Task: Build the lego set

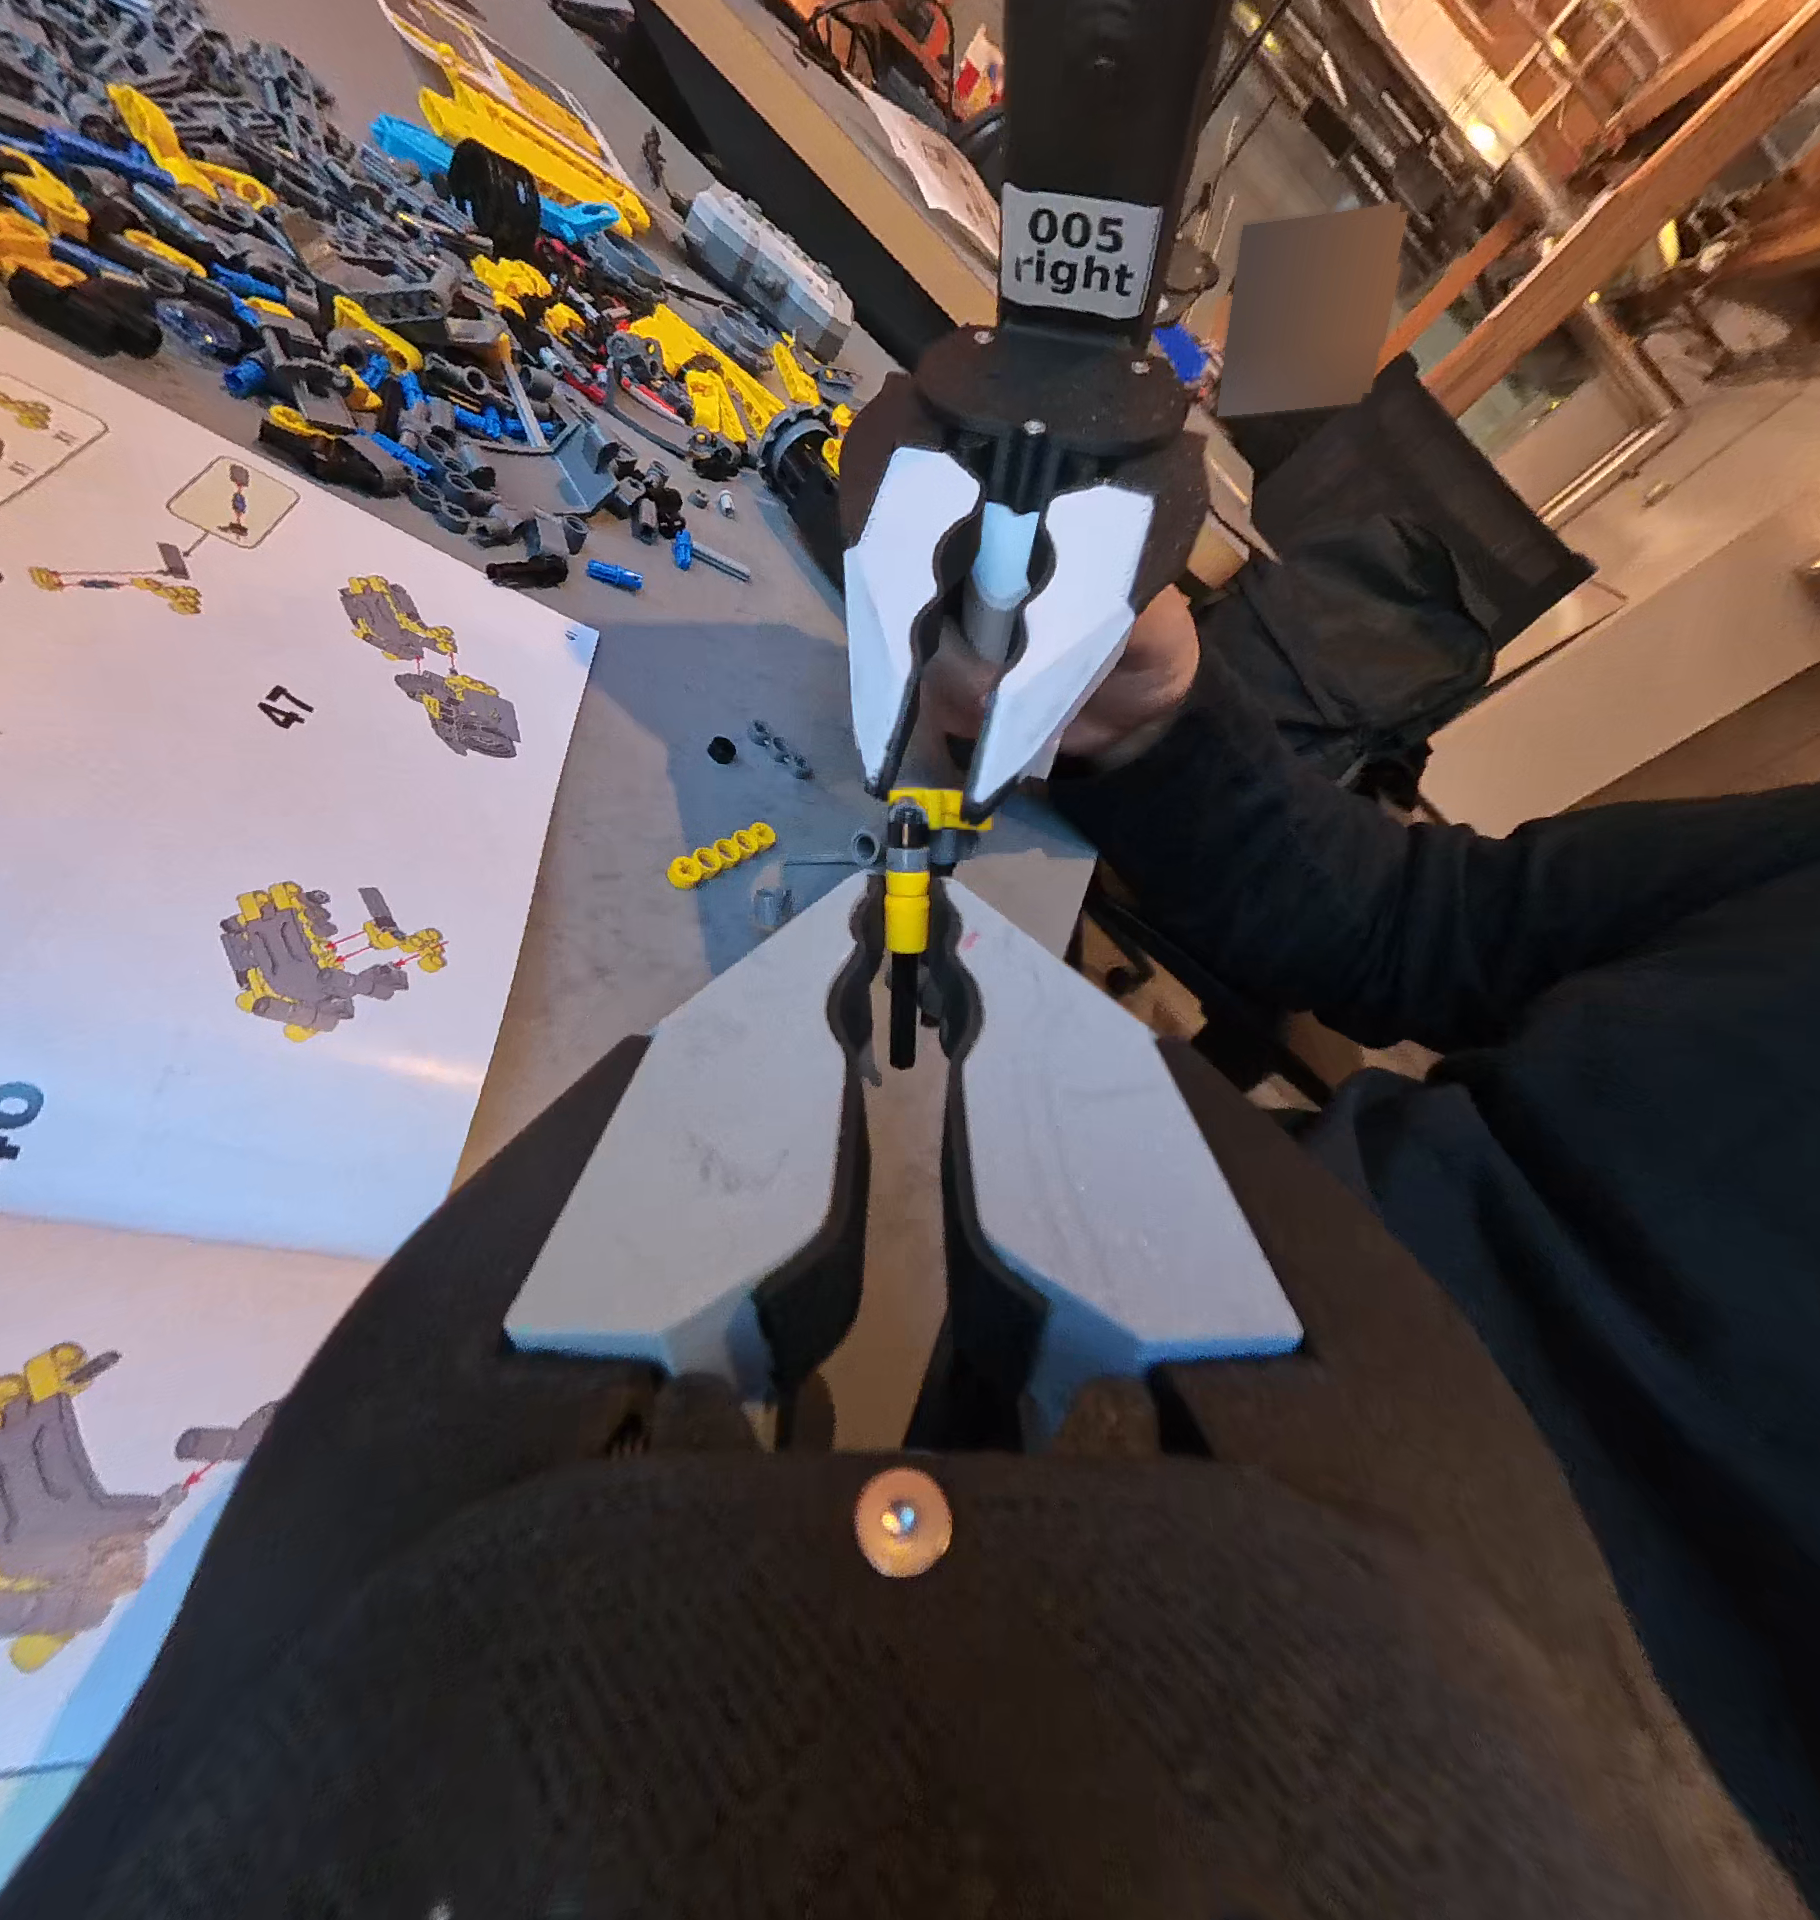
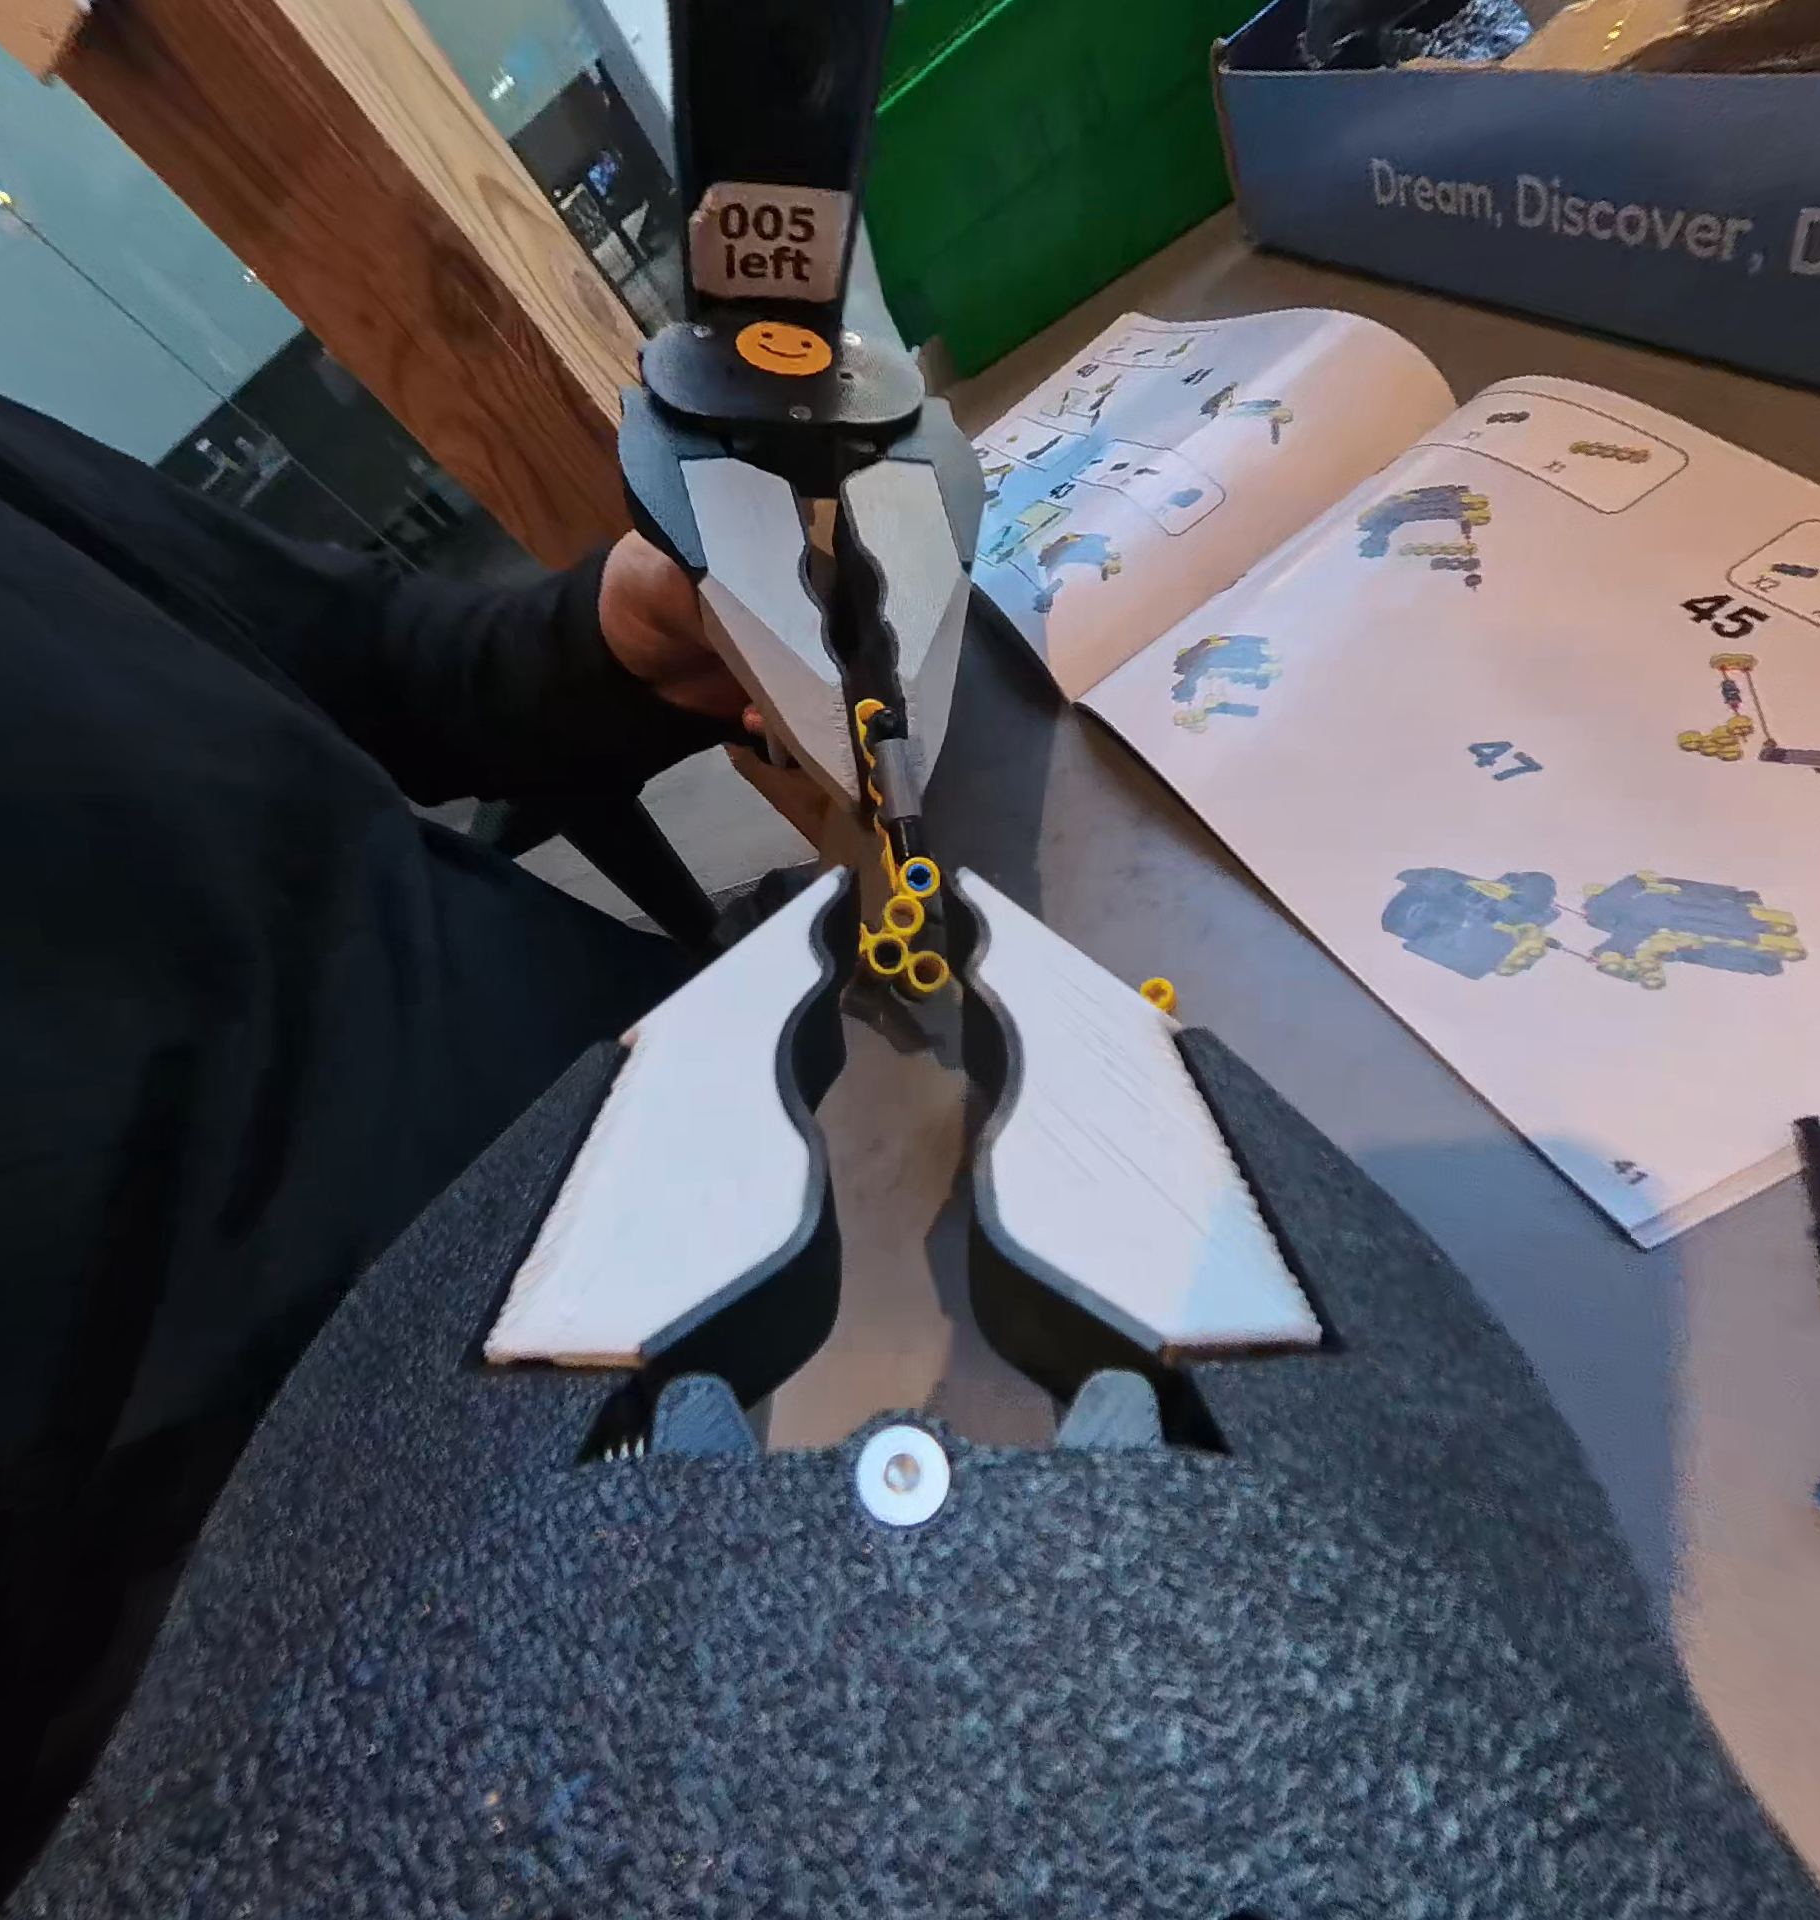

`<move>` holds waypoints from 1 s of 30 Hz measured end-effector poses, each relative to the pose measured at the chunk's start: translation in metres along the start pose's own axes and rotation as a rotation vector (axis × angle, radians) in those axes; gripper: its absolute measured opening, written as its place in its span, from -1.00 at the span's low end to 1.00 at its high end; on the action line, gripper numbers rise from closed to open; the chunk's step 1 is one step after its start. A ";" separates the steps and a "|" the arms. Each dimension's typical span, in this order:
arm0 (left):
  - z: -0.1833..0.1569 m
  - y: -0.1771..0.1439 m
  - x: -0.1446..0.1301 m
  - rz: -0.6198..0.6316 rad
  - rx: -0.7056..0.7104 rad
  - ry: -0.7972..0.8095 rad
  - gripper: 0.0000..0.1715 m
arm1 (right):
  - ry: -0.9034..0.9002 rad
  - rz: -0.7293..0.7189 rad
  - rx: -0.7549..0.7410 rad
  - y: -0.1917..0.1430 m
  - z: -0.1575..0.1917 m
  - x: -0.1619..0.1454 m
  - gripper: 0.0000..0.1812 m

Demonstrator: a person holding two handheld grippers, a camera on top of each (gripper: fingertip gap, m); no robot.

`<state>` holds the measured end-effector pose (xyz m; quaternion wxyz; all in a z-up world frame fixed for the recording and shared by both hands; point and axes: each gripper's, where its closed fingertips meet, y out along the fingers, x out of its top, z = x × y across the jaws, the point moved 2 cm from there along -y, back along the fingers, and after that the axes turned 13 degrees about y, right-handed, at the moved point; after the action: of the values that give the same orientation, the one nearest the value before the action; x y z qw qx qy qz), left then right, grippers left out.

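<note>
In the left wrist view my left gripper (image 1: pixel 904 888) is shut on a black axle with a yellow sleeve (image 1: pixel 906 914), which points away from me. Facing it, my right gripper (image 1: pixel 929 798) is shut on a small yellow beam (image 1: pixel 937 808) that meets the axle's far end. In the right wrist view my right gripper (image 2: pixel 901 878) grips the yellow beam with round holes (image 2: pixel 904 940); one hole shows a blue pin. The left gripper (image 2: pixel 885 779) opposite holds the axle, grey and black here (image 2: pixel 898 774). Both parts hang joined just above the grey table (image 1: pixel 657 727).
An open instruction booklet (image 1: pixel 210 779) lies on the table, also in the right wrist view (image 2: pixel 1508 779). A pile of yellow, blue and grey parts (image 1: pixel 314 291) fills the far left. A loose yellow beam (image 1: pixel 721 854) lies near the grippers. A blue box (image 2: pixel 1560 208) stands behind. Less than 4 cm separates the two grippers' tips.
</note>
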<state>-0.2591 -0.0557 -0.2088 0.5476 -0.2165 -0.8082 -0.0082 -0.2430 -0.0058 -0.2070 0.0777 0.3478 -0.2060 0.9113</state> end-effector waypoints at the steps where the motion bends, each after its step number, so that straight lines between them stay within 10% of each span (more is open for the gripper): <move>1: 0.000 0.000 0.000 0.006 0.005 0.016 -0.93 | -0.006 0.004 -0.009 -0.001 -0.001 0.000 -0.84; 30: -0.008 0.018 -0.012 0.144 -0.015 0.103 -0.91 | 0.043 0.032 0.072 0.012 0.004 -0.009 -0.94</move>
<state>-0.2416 -0.0455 -0.2203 0.5859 -0.2774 -0.7613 0.0143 -0.2376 -0.0186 -0.2137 0.0550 0.3274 -0.1769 0.9265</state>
